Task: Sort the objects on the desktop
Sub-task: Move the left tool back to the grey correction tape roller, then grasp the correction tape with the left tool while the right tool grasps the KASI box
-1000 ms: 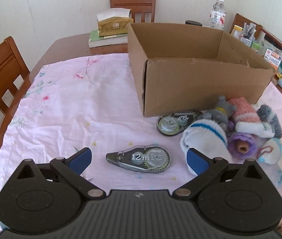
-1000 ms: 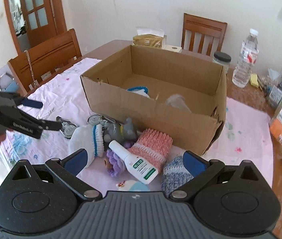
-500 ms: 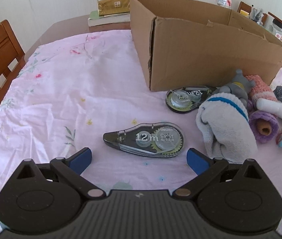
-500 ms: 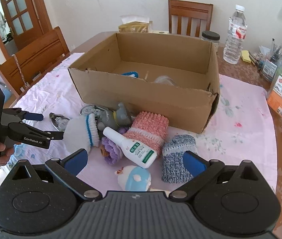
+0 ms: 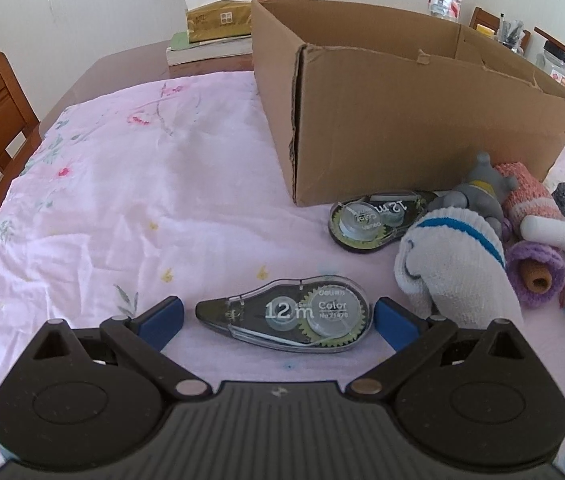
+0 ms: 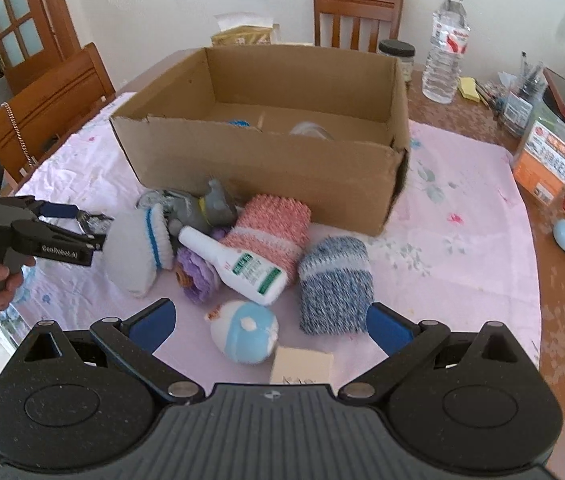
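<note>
The left gripper [image 5: 278, 318] has been brought right down over the correction tape [image 5: 286, 316], which now sits between the spread, empty fingers, so a grab for the cardboard box [image 5: 402, 120] looks close. "12m" and "Color" can be read on it. The right gripper [image 6: 268, 326] is held wide open, nothing grasped.

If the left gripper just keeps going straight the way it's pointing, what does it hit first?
Most likely the nearer correction tape dispenser, which lies on the tablecloth right between the open fingers of the left gripper. Depth is hard to judge, so it could still pass just above it.
</note>
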Available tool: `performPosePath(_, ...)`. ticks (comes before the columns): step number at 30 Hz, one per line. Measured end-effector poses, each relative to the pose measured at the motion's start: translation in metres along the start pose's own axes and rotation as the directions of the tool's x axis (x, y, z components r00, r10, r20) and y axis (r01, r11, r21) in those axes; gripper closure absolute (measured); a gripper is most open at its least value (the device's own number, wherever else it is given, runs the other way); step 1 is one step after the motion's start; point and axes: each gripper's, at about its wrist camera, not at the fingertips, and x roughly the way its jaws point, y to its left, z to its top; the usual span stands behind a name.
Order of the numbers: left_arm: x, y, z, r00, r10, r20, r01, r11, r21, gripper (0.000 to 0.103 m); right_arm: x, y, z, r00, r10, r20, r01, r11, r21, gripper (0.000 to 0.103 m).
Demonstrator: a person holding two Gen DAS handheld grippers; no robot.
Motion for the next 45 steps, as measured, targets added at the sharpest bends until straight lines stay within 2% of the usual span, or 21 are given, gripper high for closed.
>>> performPosePath(4, -0.001, -0.002, 0.000, 1.000, -0.006, 0.003, 0.006, 1.000, 0.003, 0.005, -0.001, -0.006, -0.009, 1.000, -0.025, -0.018, 0.025, 1.000, 0.009, 0.000)
performPosePath(7, -0.003, -0.003, 0.000, 1.000, -0.010, 0.014, 0.010, 1.000, 0.006, 0.013, -0.002, -0.009, -0.016, 0.998, -0.048, -0.038, 0.049, 0.999, 0.007, 0.000)
performPosePath(15, -0.005, -0.006, 0.002, 1.000, -0.014, 0.002, 0.014, 1.000, 0.010, 0.013, 0.012, -0.009, -0.034, 0.989, -0.079, -0.123, 0.077, 0.997, -0.023, 0.000)
performPosePath(18, -0.007, -0.007, 0.003, 1.000, -0.017, 0.002, 0.017, 1.000, 0.016, 0.013, 0.022, -0.005, -0.036, 0.981, -0.107, -0.165, 0.100, 0.994, -0.047, 0.006)
performPosePath(20, -0.009, -0.008, 0.003, 1.000, -0.024, -0.003, 0.024, 1.000, 0.018, 0.013, 0.029, -0.003, -0.037, 0.975, -0.116, -0.191, 0.106, 0.992, -0.062, 0.018)
performPosePath(21, -0.010, -0.009, 0.003, 1.000, -0.024, -0.002, 0.024, 1.000, 0.020, 0.013, 0.031, -0.002, -0.038, 0.973, -0.112, -0.201, 0.101, 0.993, -0.064, 0.019)
performPosePath(30, -0.016, -0.008, 0.006, 1.000, -0.027, 0.003, 0.027, 0.999, 0.027, 0.013, 0.041, 0.003, -0.036, 0.968, -0.099, -0.233, 0.083, 0.993, -0.080, 0.038)
performPosePath(32, -0.017, -0.008, 0.007, 1.000, -0.026, 0.004, 0.026, 0.999, 0.028, 0.013, 0.043, 0.003, -0.035, 0.966, -0.101, -0.240, 0.083, 0.993, -0.083, 0.046)
performPosePath(35, -0.017, -0.007, 0.008, 1.000, -0.029, 0.004, 0.029, 0.999, 0.028, 0.013, 0.044, 0.003, -0.033, 0.966, -0.098, -0.241, 0.081, 0.994, -0.080, 0.053)
performPosePath(45, -0.025, -0.006, 0.010, 0.999, -0.035, 0.011, 0.035, 0.998, 0.044, 0.013, 0.040, 0.003, -0.032, 0.968, -0.100, -0.230, 0.080, 0.993, -0.091, 0.053)
